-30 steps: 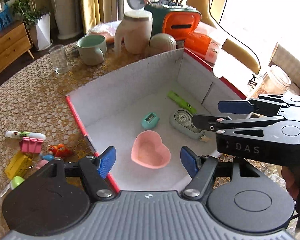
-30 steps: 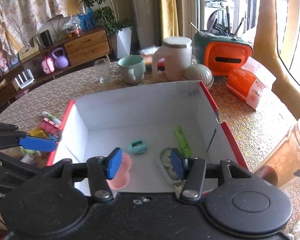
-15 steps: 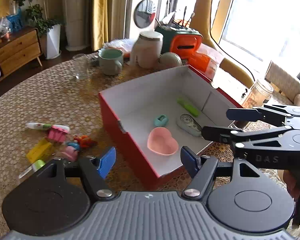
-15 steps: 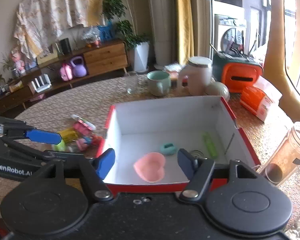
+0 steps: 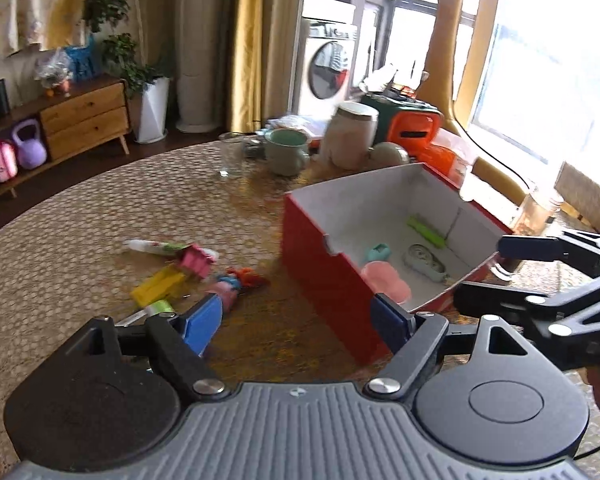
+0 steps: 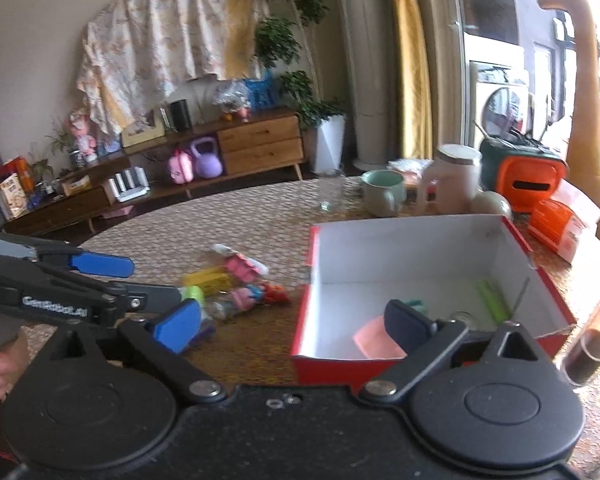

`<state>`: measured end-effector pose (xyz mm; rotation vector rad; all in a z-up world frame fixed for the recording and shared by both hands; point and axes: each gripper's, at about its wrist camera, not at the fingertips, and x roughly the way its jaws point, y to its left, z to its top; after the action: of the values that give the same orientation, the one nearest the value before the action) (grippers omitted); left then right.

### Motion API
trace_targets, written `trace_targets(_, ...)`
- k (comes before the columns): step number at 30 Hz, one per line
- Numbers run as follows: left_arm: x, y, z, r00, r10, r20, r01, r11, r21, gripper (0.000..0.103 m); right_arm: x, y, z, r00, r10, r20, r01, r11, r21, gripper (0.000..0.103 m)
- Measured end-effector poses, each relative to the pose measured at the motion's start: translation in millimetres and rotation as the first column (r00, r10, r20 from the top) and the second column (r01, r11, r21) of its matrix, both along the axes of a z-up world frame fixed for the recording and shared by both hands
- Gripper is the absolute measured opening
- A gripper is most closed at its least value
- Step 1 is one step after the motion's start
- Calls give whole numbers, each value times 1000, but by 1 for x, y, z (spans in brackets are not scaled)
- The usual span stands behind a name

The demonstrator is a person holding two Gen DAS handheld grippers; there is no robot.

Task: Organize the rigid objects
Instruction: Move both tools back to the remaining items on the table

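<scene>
— Left wrist view, what do you get that the right one misses?

— My left gripper (image 5: 296, 322), fingers apart and holding nothing, above the table (image 5: 100, 216). It also shows the box (image 5: 320, 272) from its near corner, so I see down to the floor of it: a pink heart dish (image 5: 386, 282), a teal sharpener (image 5: 378, 251), a grey tape roller (image 5: 426, 262) and a green pen (image 5: 426, 232) by the far wall.

— And the right wrist view?

— My right gripper (image 6: 296, 324), also spread and empty. Its finger hides much of the dish and the roller. It does show the sideboard (image 6: 236, 148) behind the table's far edge.

— Where are the loose things?

— In a small heap (image 5: 192, 272) on the table just left of the box: a glue tube, a pink clip, a yellow block, a little figure. A mug (image 5: 286, 152) and jar (image 5: 350, 136) stand beyond the box, near the far edge.
</scene>
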<state>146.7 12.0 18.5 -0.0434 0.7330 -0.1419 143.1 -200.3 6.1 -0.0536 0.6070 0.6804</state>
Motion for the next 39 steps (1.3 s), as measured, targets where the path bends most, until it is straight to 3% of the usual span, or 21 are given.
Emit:
trace_targets(7,-14,46,-10,995,102,15,-102,995,-18,82,-22,33,-13,994,93,52,-93,996,-11,103)
trace_targets(14,-8,91,-24,979,205,5,-205,979,-6,86,-32,67,-31,988,147,48,-146,989,-22,103)
trace_targets(21,-5,118,-58,966,257,-29,-257,966,9,86,-18,90,-52,989,147,5,-147,988,-55,103)
trace_targets(32,-2,120,-115,970,239,-32,-238,970,41,86,16,127,-79,987,95,-132,-106,991,-77,103)
trace_targets(39,6,114,-140,972,226,-58,-224,974,35,86,26,159,-89,985,89,-145,-107,987,-120,103)
